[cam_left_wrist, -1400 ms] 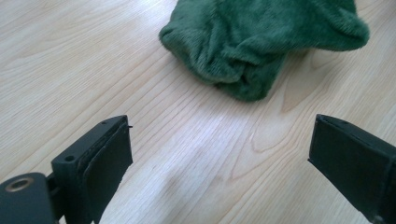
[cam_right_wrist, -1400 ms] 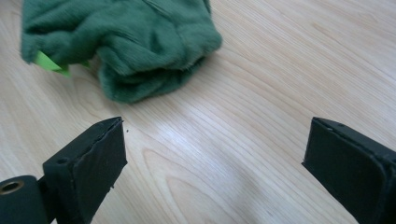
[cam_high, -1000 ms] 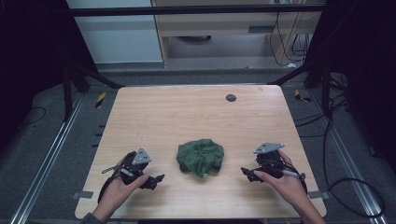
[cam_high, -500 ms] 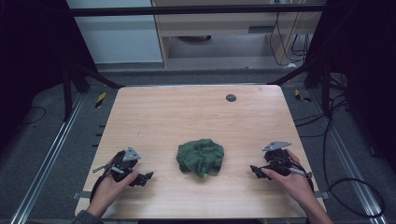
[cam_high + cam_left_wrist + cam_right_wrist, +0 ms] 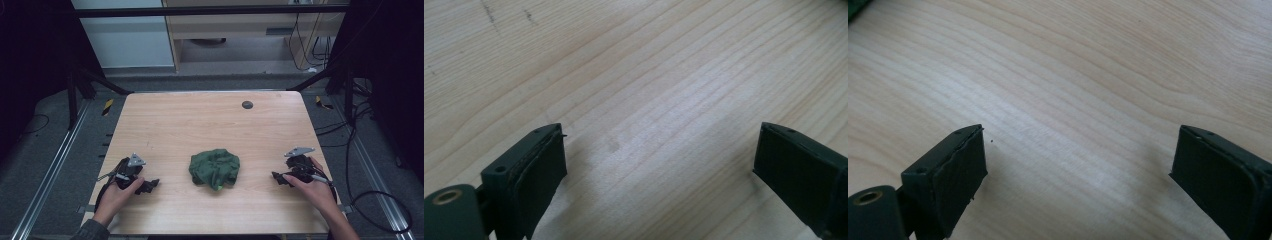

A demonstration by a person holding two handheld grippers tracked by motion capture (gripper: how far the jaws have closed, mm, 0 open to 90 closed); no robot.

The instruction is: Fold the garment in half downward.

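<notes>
Over the last second I have drawn both hands back toward the near edge of the desk (image 5: 165,120) and outward, so the left gripper (image 5: 150,185) now sits low at the near left and the right gripper (image 5: 276,176) at the near right, each resting on or just above the wood. The crumpled green cloth (image 5: 215,169) has not moved: it lies bunched in a heap in the middle of the near half, between the two grippers and well apart from both. In the left gripper view the left gripper (image 5: 659,155) has its jaws spread wide with bare woodgrain between them, and the right gripper (image 5: 1079,152) shows the same in its own view, wide open and holding nothing; a sliver of green at the top left corner there is probably the cloth, though it is too small for me to be sure. A small dark disc (image 5: 247,104) sits untouched near the far edge. I read this as a neutral waiting pose, not a reach: nothing has been gripped, the cloth is as crumpled as it was, and the handling of it remains entirely to be done.
</notes>
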